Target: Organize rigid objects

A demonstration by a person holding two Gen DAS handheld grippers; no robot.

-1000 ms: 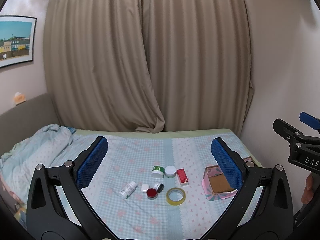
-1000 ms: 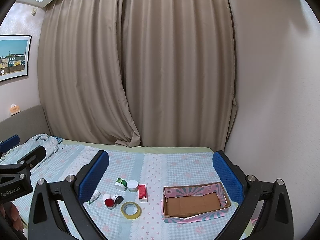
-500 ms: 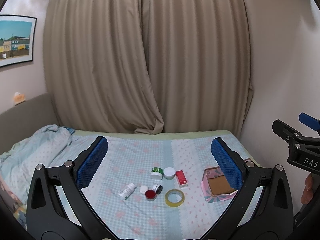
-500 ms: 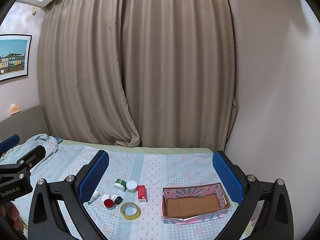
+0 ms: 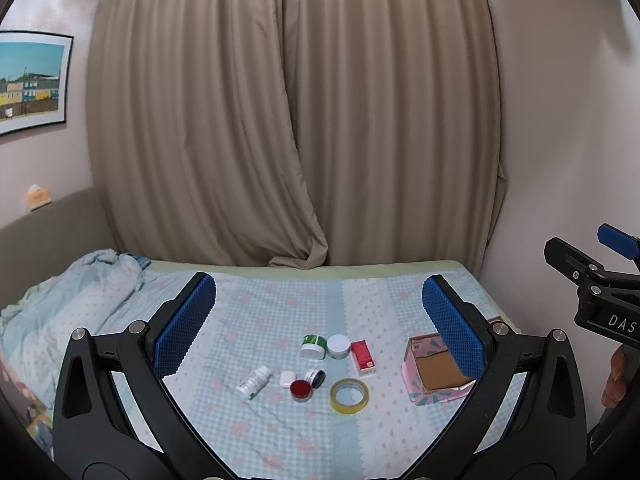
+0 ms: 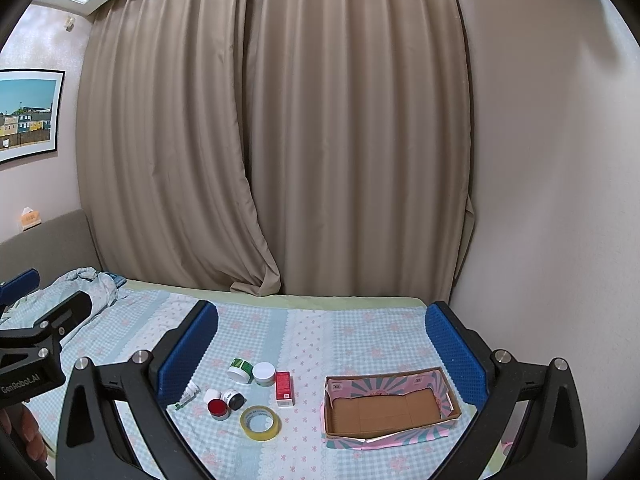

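The small rigid things lie in a loose cluster on the bed (image 6: 360,332), none of them yet in the box: a roll of yellow tape (image 6: 260,423) at the near edge, a red-lidded jar (image 6: 218,408) just at its 10 o'clock with a small black-and-white jar (image 6: 233,399) and a white cap (image 6: 212,394) touching or nearly touching it, a white bottle (image 5: 253,381) lying on its side at 9 o'clock of those, and further back a green-and-white jar (image 6: 240,370), a white-lidded jar (image 6: 264,373) and a flat red carton (image 6: 284,388) side by side. The open cardboard box (image 6: 390,407), pink-patterned outside and bare brown inside, sits at 3 o'clock of the cluster, apart from it, and holds nothing; it is the likely place for the lot, so the sorting looks to be unstarted. The left gripper (image 5: 320,332) and the right gripper (image 6: 322,344) both hover well above the bedspread with their blue-padded fingers spread wide and nothing between them, held back, I judge, to survey the spread before picking a first piece. Beyond the bed hang beige curtains (image 6: 280,140), with a framed picture (image 6: 26,114) at 9 o'clock on the wall.
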